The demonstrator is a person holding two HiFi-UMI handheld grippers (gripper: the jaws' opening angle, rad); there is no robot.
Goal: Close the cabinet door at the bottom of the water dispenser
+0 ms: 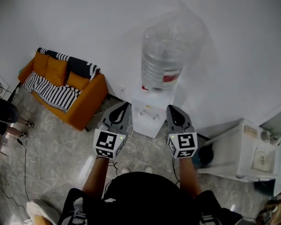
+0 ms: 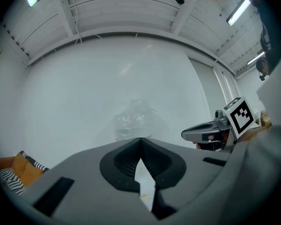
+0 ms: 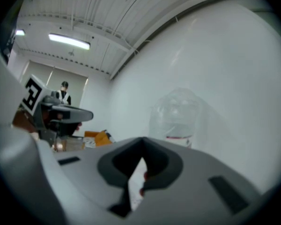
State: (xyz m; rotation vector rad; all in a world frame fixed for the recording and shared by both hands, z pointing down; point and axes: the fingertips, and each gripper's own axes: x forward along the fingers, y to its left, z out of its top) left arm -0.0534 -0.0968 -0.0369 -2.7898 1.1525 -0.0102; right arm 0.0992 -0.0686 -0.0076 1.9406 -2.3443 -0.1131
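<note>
The white water dispenser (image 1: 150,115) stands against the wall under a big clear bottle (image 1: 164,60), which also shows in the left gripper view (image 2: 136,118) and the right gripper view (image 3: 175,116). From above, its bottom cabinet door is hidden. My left gripper (image 1: 126,105) and right gripper (image 1: 171,108) are held level side by side just in front of the dispenser's top, apart from it. The left gripper (image 2: 140,139) has its jaws shut with nothing between them. So has the right gripper (image 3: 142,139).
An orange sofa (image 1: 61,86) with a striped blanket stands to the left of the dispenser. A white side cabinet (image 1: 246,153) and a dark round object (image 1: 206,154) are to the right. Cables (image 1: 23,158) trail over the tiled floor. A person (image 3: 64,92) stands far off.
</note>
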